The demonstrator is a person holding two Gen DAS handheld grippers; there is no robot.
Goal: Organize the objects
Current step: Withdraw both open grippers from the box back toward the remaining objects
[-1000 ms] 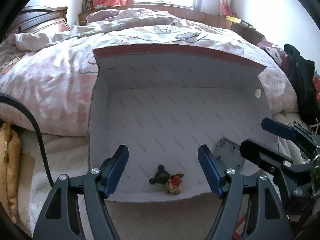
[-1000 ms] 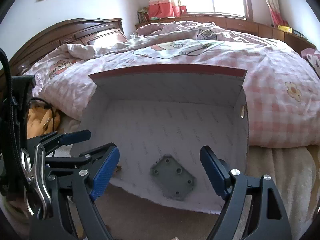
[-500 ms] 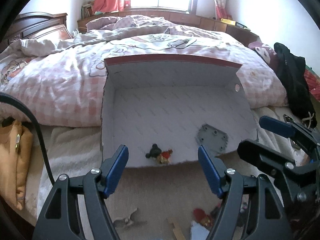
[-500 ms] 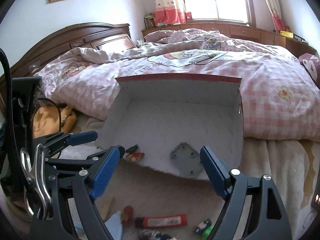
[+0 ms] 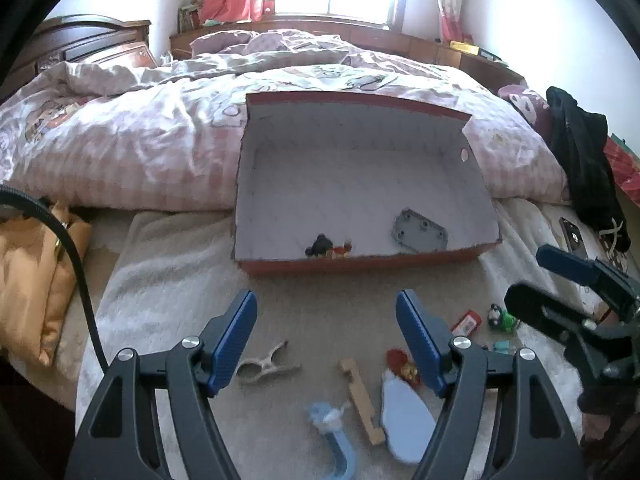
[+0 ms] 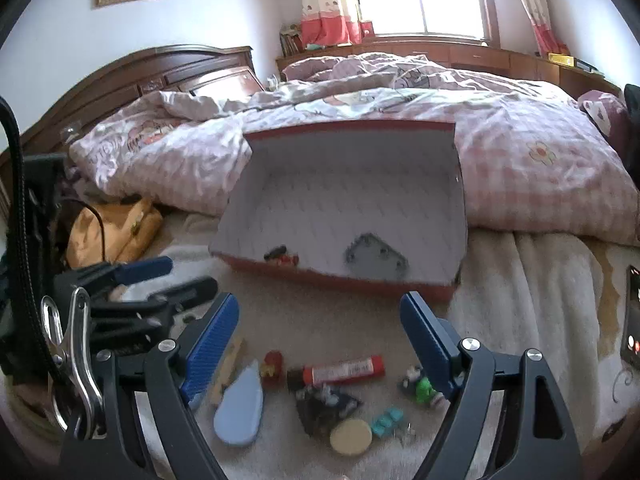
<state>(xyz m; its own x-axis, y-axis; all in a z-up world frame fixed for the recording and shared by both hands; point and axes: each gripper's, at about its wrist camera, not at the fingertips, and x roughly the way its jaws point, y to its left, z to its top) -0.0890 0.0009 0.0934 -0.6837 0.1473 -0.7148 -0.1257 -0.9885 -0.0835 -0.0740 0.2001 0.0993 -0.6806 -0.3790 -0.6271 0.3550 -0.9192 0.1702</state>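
Note:
A red cardboard box point(image 5: 360, 265) point(image 6: 340, 280) lies open on the bed blanket. It holds a small mouse figure point(image 5: 328, 247) point(image 6: 281, 258) and a grey plate point(image 5: 420, 234) point(image 6: 376, 258). My left gripper point(image 5: 326, 344) is open and empty, above a clothespin point(image 5: 266, 364), a wooden piece point(image 5: 360, 396) and a blue oval point(image 5: 406, 420). My right gripper point(image 6: 320, 344) is open and empty, above a red tube point(image 6: 344, 368), the blue oval point(image 6: 240, 408), a green toy point(image 6: 422, 386), a round yellow disc point(image 6: 351, 437) and a teal block point(image 6: 386, 420).
A pink checked duvet point(image 5: 140, 152) lies behind the box. An orange bag point(image 5: 36, 272) point(image 6: 116, 232) sits at the left. A phone point(image 5: 573, 236) point(image 6: 632, 320) lies at the right, near dark clothing point(image 5: 584, 160). A blue hook-shaped item point(image 5: 336, 440) lies near the front edge.
Both grippers have pulled back from inside the box toward the near side. The box looks smaller, and the loose items on the blanket have come into view.

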